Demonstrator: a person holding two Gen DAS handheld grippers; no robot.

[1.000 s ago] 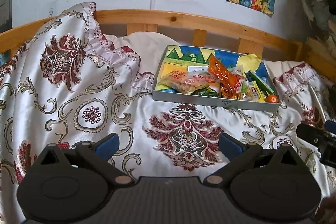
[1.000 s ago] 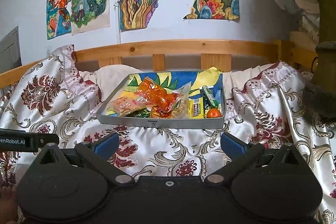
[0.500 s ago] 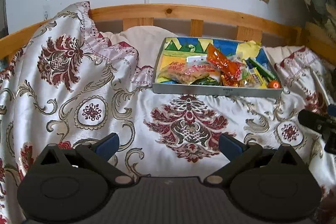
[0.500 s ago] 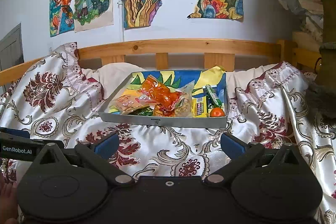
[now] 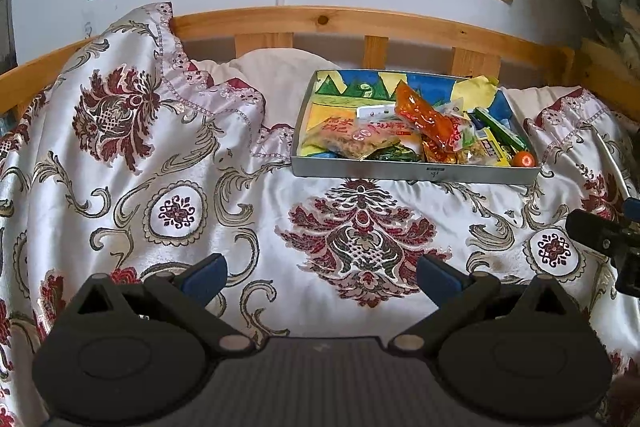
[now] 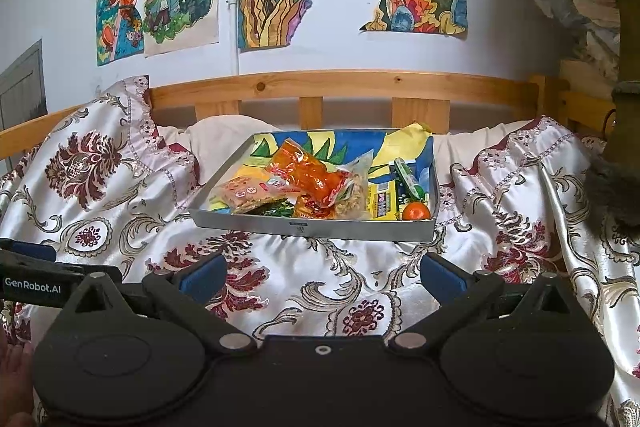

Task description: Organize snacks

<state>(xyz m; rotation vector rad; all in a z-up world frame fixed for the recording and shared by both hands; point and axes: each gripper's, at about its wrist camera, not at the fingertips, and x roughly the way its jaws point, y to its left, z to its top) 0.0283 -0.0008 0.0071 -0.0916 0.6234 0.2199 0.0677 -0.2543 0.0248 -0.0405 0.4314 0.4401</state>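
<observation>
— Both cameras have drawn back a little since a second ago; the metal tray (image 6: 312, 227) sits slightly farther off. Anything held?

— No. The left gripper (image 5: 320, 273) has its fingers spread wide over the floral satin bedspread (image 5: 160, 155), holding nothing; the right gripper (image 6: 322, 277) likewise.

— And the snacks?

— Heaped in the tray: an orange packet (image 6: 306, 177), a small tangerine (image 6: 416, 211) at its front right corner.

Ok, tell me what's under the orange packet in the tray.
The orange packet lies on top of the pile in the tray, overlapping a clear bag of beige snacks and a small red-orange pack. Whatever else lies beneath is covered; the tray's painted bottom there is hidden.
</observation>
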